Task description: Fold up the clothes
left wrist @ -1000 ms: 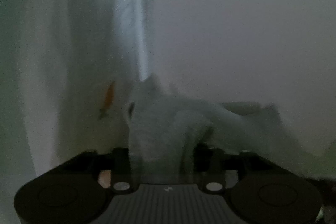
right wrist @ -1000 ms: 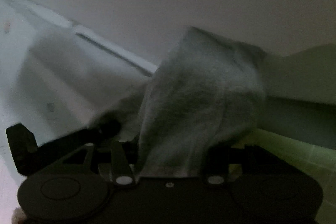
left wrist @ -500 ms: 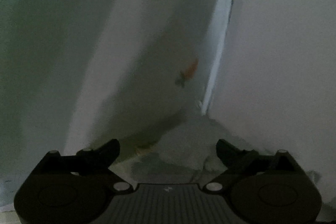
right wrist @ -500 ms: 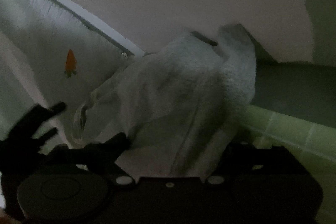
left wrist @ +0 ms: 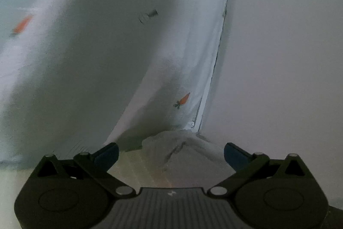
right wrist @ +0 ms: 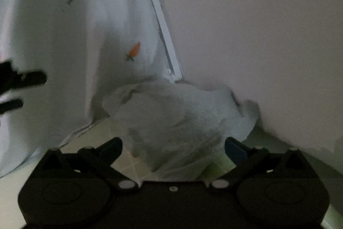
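A light grey fluffy garment (right wrist: pixel 182 117) lies bunched in a heap against the wall, on a pale green checked surface (right wrist: pixel 133 164). My right gripper (right wrist: pixel 173 148) is open; its jaws stand wide on either side of the heap's near edge and grip nothing. In the left wrist view the same garment (left wrist: pixel 178 149) sits just ahead of my left gripper (left wrist: pixel 171 153), which is open and holds nothing. In the right wrist view, the left gripper (right wrist: pixel 19 89) shows as a dark blur at the left edge.
A white sheet with small orange carrot prints (left wrist: pixel 182 99) hangs on the left, down to the surface. A plain pale wall (left wrist: pixel 278 78) fills the right. A white strip (right wrist: pixel 163 27) runs along where sheet and wall meet.
Both grippers were shut on the garment a second ago. The left let go first, then the right opened. The garment has dropped into a heap by the wall.
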### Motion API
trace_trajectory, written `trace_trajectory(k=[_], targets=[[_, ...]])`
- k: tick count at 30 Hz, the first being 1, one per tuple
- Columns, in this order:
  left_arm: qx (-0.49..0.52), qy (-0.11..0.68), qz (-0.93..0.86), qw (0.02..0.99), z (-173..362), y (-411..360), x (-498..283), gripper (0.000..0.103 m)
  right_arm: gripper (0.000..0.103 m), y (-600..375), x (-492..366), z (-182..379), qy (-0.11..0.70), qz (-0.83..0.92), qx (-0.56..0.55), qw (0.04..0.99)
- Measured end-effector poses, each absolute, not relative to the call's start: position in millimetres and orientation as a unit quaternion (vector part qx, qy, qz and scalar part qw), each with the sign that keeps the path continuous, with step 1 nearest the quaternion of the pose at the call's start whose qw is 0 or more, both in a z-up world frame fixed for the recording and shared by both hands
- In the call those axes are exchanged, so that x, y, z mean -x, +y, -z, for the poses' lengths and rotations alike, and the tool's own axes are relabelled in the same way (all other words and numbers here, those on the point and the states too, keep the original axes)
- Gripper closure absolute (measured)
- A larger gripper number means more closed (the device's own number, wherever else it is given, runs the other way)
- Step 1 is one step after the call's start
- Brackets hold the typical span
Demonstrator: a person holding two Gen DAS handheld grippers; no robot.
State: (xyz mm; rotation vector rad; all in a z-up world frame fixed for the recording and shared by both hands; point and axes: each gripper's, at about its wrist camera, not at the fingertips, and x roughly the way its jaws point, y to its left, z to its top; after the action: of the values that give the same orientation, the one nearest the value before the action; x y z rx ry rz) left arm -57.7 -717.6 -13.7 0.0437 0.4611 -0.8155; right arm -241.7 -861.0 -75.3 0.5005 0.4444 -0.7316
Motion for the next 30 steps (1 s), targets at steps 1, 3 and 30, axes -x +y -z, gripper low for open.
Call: trace_trajectory(k=[1,3,30], targets=[[-0.017,0.219,0.390,0.894,12,-706,69,0.000,0.000,-854,247,71,0.212,0.350,-0.240,0.880],[-0.014,0.215,0.389,0.896,9,-681,95,0.000,0.000,-837,261,65,0.214,0.350,-0.242,0.879],[-0.101,0.242,0.424,0.867,29,-591,205,0.000,0.000,-713,336,64,0.292,0.355,-0.181,0.870]])
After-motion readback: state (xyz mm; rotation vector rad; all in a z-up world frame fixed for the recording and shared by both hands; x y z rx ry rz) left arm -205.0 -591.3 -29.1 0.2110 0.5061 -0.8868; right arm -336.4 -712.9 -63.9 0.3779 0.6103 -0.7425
